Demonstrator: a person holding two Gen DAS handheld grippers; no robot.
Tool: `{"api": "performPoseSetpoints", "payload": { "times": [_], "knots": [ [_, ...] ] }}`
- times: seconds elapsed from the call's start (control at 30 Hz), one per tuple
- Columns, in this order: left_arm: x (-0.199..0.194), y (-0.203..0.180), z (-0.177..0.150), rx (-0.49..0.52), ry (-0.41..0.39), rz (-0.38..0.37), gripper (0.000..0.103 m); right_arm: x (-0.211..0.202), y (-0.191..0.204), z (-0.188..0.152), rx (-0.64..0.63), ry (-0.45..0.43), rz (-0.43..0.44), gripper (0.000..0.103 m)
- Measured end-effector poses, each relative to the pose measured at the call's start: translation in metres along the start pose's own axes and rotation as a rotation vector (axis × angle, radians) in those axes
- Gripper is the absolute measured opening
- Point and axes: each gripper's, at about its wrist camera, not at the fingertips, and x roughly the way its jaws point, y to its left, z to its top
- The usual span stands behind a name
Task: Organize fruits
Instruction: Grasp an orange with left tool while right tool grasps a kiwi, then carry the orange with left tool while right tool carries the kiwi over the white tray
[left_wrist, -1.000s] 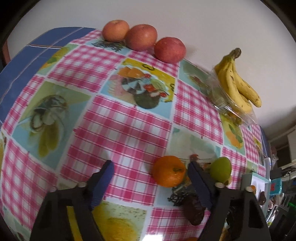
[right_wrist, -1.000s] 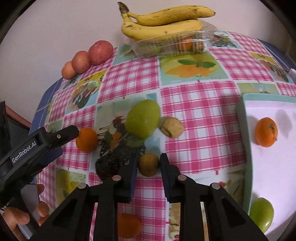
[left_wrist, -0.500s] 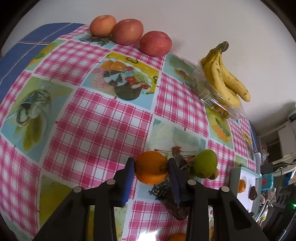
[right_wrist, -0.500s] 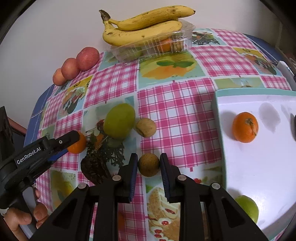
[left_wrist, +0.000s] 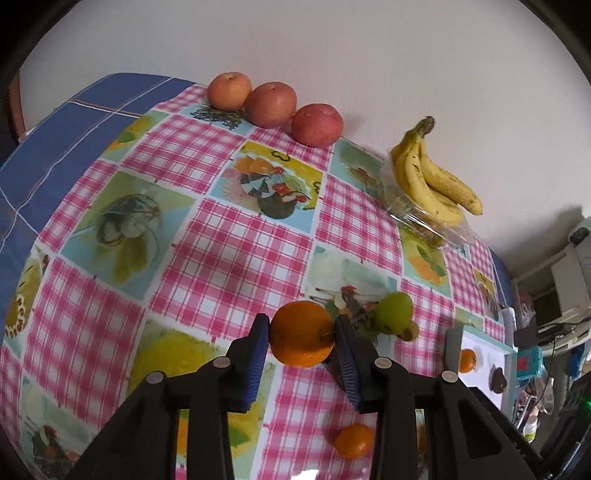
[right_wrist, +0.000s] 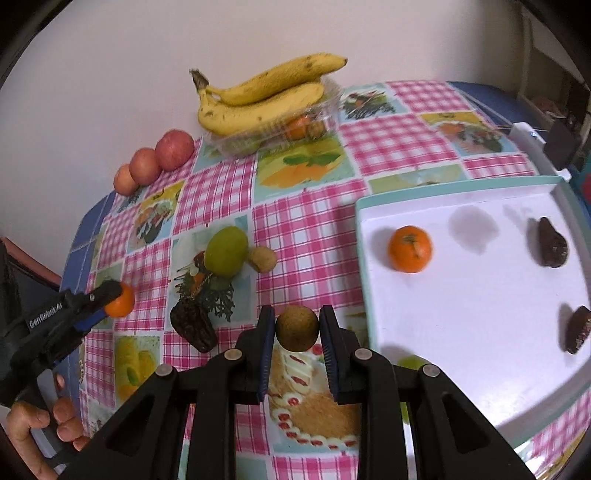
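Two grips: left gripper (left_wrist: 301, 334) fingers clamp orange (left_wrist: 301, 333), stem rightward, right gripper (right_wrist: 297, 328) clamps brown fruit (right_wrist: 297, 328).

Glossy wipe-clean tablecloth (left_wrist: 229, 236) with pink checks across the frame, clear crinkled plastic box (right_wrist: 273, 133) under the bananas at upper centre, smooth matt white tray (right_wrist: 480, 325) at right, dimpled shiny orange (left_wrist: 301, 334), dull rough brown fruit (right_wrist: 297, 328), matt black plastic gripper arms
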Motion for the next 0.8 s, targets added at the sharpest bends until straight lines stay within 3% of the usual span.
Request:
{"api": "performPoseSetpoints", "payload": {
  "times": [0.33,0.8],
  "knots": [
    [-0.008,-0.036,-0.013,0.066,-0.013,-0.003,0.038,-0.033,-0.028,-0.006,0.013,-0.05,-0.035,0.026],
    [0.021,-0.139,-0.056,0.282,0.077,-0.099,0.038,-0.052,-0.138,0.005,0.197,-0.087,-0.209,0.026]
  ]
}}
